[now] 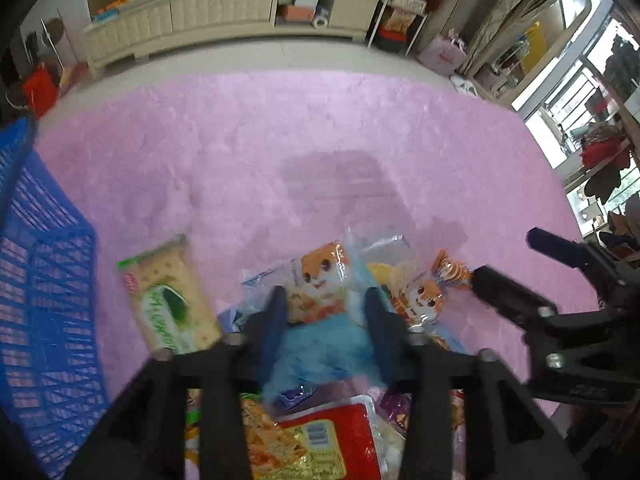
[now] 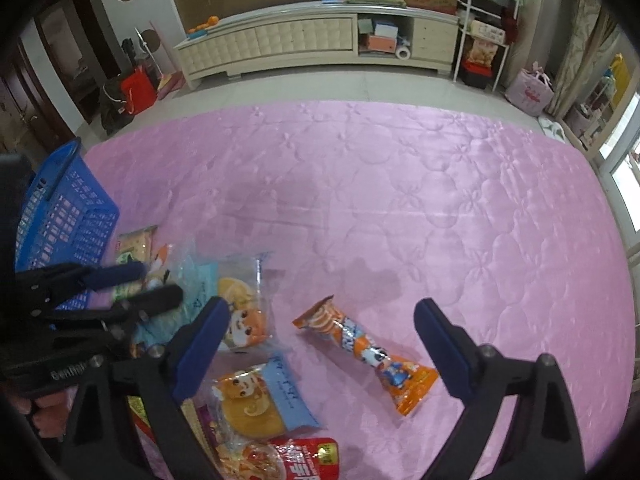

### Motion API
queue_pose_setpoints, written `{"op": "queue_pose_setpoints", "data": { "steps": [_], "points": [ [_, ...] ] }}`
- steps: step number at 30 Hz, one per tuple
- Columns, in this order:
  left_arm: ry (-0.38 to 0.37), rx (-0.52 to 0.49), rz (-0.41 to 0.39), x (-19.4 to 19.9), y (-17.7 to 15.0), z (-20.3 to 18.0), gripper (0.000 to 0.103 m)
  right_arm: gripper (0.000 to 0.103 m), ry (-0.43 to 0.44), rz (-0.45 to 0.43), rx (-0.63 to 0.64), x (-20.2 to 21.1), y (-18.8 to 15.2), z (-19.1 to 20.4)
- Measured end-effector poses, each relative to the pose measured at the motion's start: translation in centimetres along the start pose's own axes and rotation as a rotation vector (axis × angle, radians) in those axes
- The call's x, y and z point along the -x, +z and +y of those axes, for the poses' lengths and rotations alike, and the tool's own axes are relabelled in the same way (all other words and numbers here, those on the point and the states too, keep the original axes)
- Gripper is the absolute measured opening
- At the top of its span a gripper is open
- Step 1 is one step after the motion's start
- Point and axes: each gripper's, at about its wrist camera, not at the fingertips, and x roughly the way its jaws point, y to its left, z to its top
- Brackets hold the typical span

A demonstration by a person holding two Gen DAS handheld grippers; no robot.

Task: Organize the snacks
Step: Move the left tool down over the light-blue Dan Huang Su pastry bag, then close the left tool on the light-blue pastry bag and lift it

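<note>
In the left wrist view my left gripper (image 1: 326, 300) is shut on a blue-and-orange cake packet (image 1: 320, 276) with a cartoon animal on it, and the wrapper bunches between the pads. From the right wrist view the left gripper (image 2: 162, 282) shows its fingers close together. My right gripper (image 2: 320, 340) stands open over an orange twist-end snack tube (image 2: 360, 348), which lies on the mat between its fingers without touching them. It also shows at the right edge as my right gripper (image 1: 504, 254). A blue basket (image 1: 40, 280) (image 2: 72, 208) stands at the left.
A green cracker pack (image 1: 168, 300) lies beside the basket. Two more cake packets (image 2: 240, 312) (image 2: 256, 396) and a red packet (image 1: 332, 440) lie near me. All rest on a pink quilted mat (image 2: 400, 200). A low cream cabinet (image 2: 304, 40) stands beyond.
</note>
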Motion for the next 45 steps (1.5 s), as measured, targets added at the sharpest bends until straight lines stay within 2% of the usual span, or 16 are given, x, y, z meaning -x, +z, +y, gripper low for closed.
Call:
{"op": "queue_pose_setpoints", "data": {
  "steps": [1,3,11,17,20,22,24,27,31,33,34,37,40,45],
  "points": [
    [0.025,-0.015,-0.016,0.8,0.1,-0.2,0.019,0.096,0.009,-0.002,0.007,0.2,0.1,0.3],
    [0.038,-0.022,-0.027,1.4,0.1,0.0,0.017,0.096,0.026,-0.002,0.018,0.2,0.1,0.7],
    [0.007,-0.031,-0.023,1.9,-0.7,1.6,0.017,0.096,0.062,0.029,0.105,-0.6,0.7,3.4],
    [0.015,-0.079,-0.021,1.9,-1.4,2.3,0.034,0.096,0.078,0.075,0.153,-2.2,0.9,4.7],
    [-0.017,-0.060,-0.008,1.7,-1.5,3.6,0.050,0.096,0.112,0.094,0.137,-2.4,0.9,4.4],
    [-0.063,-0.037,0.011,1.6,-1.5,4.4,0.062,0.096,0.094,0.094,0.140,-2.2,0.7,4.0],
    [-0.115,-0.013,0.034,1.4,-1.4,4.8,0.062,0.096,0.066,0.087,0.150,-1.9,0.3,3.7],
    [-0.121,-0.040,0.048,0.9,-1.6,4.6,0.069,0.096,0.075,0.092,0.123,-1.7,-0.1,2.9],
    [-0.157,-0.075,0.072,-0.1,-1.4,3.6,0.069,0.096,0.069,0.095,0.130,-1.3,-0.4,2.7],
    [-0.161,-0.105,0.093,-0.8,-1.4,3.0,0.069,0.096,0.072,0.097,0.128,-1.4,-0.4,2.6],
    [-0.161,-0.122,0.102,-1.1,-1.4,2.8,0.074,0.096,0.074,0.100,0.128,-1.4,-0.5,2.5],
    [-0.134,-0.164,0.106,-1.5,-1.7,2.0,0.076,0.096,0.081,0.112,0.133,-1.9,-0.5,2.5],
    [-0.157,-0.155,0.133,-2.4,-1.4,2.2,0.082,0.096,0.092,0.121,0.126,-2.1,-0.5,2.2],
    [-0.197,-0.159,0.171,-3.3,-0.7,2.4,0.083,0.096,0.090,0.125,0.128,-2.4,-0.7,1.9]
  ]
}}
